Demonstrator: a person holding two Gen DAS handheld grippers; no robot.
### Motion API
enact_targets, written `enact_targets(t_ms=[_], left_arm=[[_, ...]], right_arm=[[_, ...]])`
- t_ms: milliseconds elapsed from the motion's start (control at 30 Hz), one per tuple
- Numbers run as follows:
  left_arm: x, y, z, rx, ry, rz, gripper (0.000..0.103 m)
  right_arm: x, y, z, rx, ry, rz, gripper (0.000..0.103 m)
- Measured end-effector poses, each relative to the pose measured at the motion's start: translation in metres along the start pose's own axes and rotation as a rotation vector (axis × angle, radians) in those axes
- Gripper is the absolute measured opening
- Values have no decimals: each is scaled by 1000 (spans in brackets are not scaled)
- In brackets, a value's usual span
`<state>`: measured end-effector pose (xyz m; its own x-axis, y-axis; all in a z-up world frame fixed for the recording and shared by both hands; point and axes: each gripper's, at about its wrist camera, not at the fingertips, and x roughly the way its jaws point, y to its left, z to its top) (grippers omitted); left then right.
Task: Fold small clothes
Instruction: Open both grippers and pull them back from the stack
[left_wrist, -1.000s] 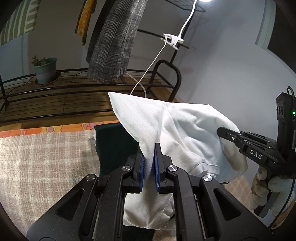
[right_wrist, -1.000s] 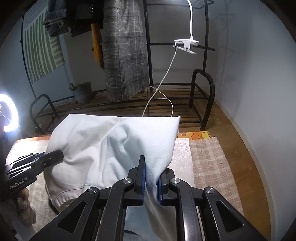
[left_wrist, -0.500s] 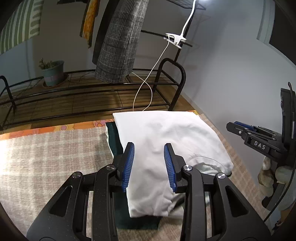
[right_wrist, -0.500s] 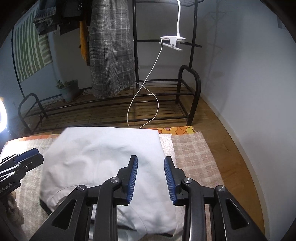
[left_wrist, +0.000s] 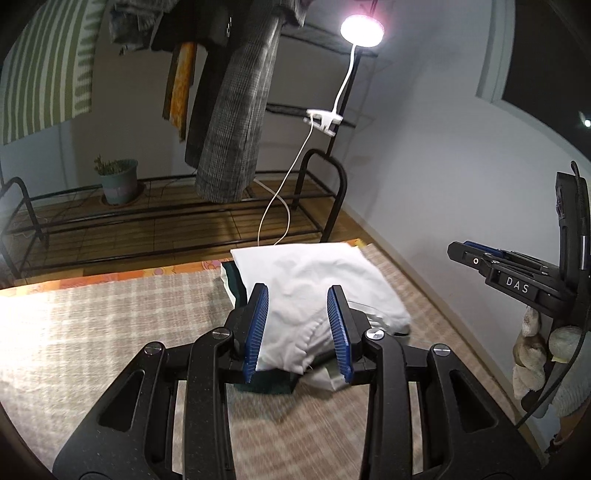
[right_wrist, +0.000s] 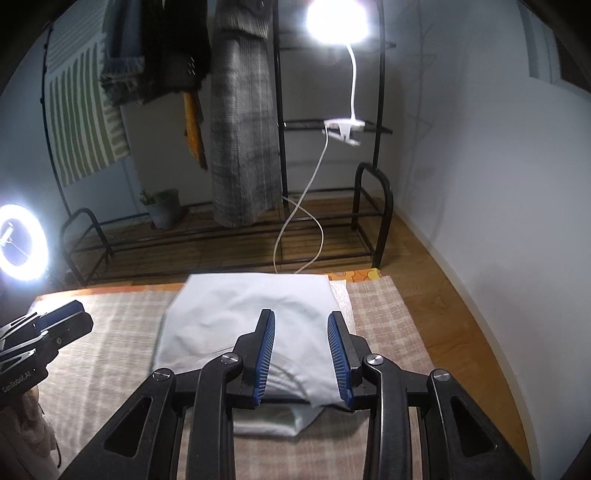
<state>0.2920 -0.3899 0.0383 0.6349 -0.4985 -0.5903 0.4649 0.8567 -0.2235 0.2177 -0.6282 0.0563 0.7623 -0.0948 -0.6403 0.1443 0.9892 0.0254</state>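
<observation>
A folded white garment (left_wrist: 314, 284) lies on top of a small stack at the far right of the checked cloth; it also shows in the right wrist view (right_wrist: 251, 314). A dark green folded garment (left_wrist: 236, 284) lies under it, with another white piece (right_wrist: 273, 421) at the bottom. My left gripper (left_wrist: 298, 291) is open and empty, raised above the stack's near edge. My right gripper (right_wrist: 301, 317) is open and empty, also raised above the stack. The right gripper also shows at the right of the left wrist view (left_wrist: 458, 249).
The checked cloth (left_wrist: 92, 332) covers the work surface. A black metal rack (right_wrist: 221, 236) with hanging clothes, a potted plant (right_wrist: 162, 206) and a clip lamp (right_wrist: 336, 22) stands behind. A ring light (right_wrist: 20, 243) glows at the left. A white wall is at the right.
Both grippers were shut on the white garment, holding it up. They laid it on the stack, opened and drew back and upward. The garment now lies flat.
</observation>
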Motion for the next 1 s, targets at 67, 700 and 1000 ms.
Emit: enact_targets(t_ms=[67,700,1000], left_arm=[[-23,-2,-1,7,-18,-7,33],[-207,16,-60,94,-131,-9,70],[-250,30,-98,141,-174,22,86]], right_arm=[[-21,7,0,6,-16,7,31],[-170,97,-61,56,-134,4,62],[-188,123,-103,69,-149,-31,78]])
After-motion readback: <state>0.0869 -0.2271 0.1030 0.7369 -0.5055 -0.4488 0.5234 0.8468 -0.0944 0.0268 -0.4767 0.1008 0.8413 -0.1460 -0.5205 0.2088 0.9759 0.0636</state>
